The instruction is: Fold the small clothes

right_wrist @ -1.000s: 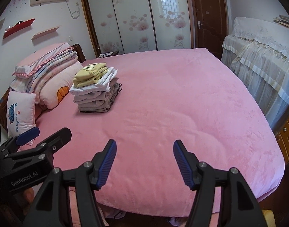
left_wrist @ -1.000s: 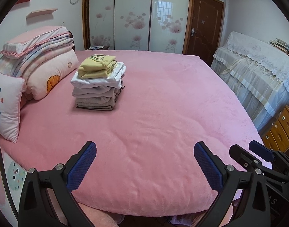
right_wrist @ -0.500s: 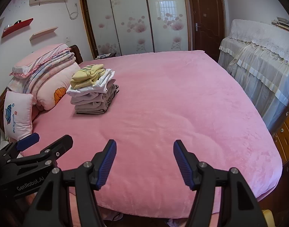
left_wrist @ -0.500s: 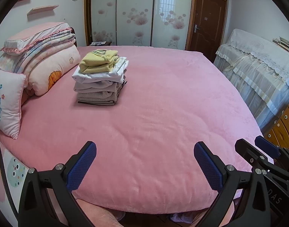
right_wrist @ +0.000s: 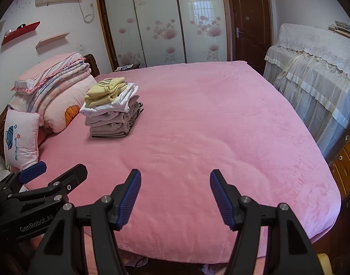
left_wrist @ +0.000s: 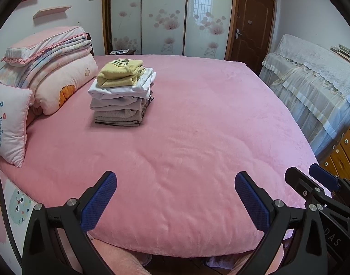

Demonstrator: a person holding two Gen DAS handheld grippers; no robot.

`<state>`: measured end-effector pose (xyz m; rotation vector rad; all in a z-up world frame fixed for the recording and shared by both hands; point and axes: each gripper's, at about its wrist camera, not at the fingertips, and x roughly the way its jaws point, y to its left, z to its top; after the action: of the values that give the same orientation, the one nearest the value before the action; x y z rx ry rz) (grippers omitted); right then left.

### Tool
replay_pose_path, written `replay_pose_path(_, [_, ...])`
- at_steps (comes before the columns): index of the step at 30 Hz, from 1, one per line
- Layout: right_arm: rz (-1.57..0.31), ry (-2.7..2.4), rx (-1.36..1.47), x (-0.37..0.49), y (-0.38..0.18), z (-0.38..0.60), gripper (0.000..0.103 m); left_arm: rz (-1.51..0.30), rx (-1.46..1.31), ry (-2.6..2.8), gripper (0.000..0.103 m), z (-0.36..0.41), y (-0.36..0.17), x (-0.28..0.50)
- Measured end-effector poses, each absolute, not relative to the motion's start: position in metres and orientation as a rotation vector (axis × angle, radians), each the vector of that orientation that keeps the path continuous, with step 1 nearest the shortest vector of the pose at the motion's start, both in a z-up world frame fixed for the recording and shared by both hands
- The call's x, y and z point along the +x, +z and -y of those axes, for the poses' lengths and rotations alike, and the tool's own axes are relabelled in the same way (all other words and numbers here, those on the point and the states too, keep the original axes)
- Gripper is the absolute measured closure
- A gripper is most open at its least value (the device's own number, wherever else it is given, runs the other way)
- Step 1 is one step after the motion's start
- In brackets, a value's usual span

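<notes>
A stack of folded clothes (left_wrist: 122, 96) sits on the pink bed (left_wrist: 186, 151) at the far left, with a yellow garment (left_wrist: 120, 72) on top, then white and beige pieces. It also shows in the right wrist view (right_wrist: 110, 110). My left gripper (left_wrist: 175, 197) is open and empty above the bed's near edge. My right gripper (right_wrist: 175, 197) is open and empty beside it, to its right. Each gripper shows at the edge of the other's view.
Folded quilts and pillows (left_wrist: 48, 73) lie at the bed's left head end. A small cushion (left_wrist: 7, 123) leans at the left edge. A lace-covered piece of furniture (left_wrist: 312, 84) and a wooden drawer unit (left_wrist: 344, 153) stand to the right. Wardrobe doors (left_wrist: 165, 16) stand behind.
Both grippers stay open and empty. The views have shifted slightly, as both cameras tilt and draw back a little from the bed. The clothes stack has not moved.
</notes>
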<state>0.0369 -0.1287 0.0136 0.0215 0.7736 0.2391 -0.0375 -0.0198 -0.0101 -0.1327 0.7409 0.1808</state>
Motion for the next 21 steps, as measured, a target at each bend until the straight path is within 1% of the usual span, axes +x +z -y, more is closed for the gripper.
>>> replay_pose_path(21, [-0.770,0.240,0.016,0.0355,0.0134,0.1269,0.040,-0.747,-0.145,0.184,0.001,0.0178,-0.0130,-0.0435])
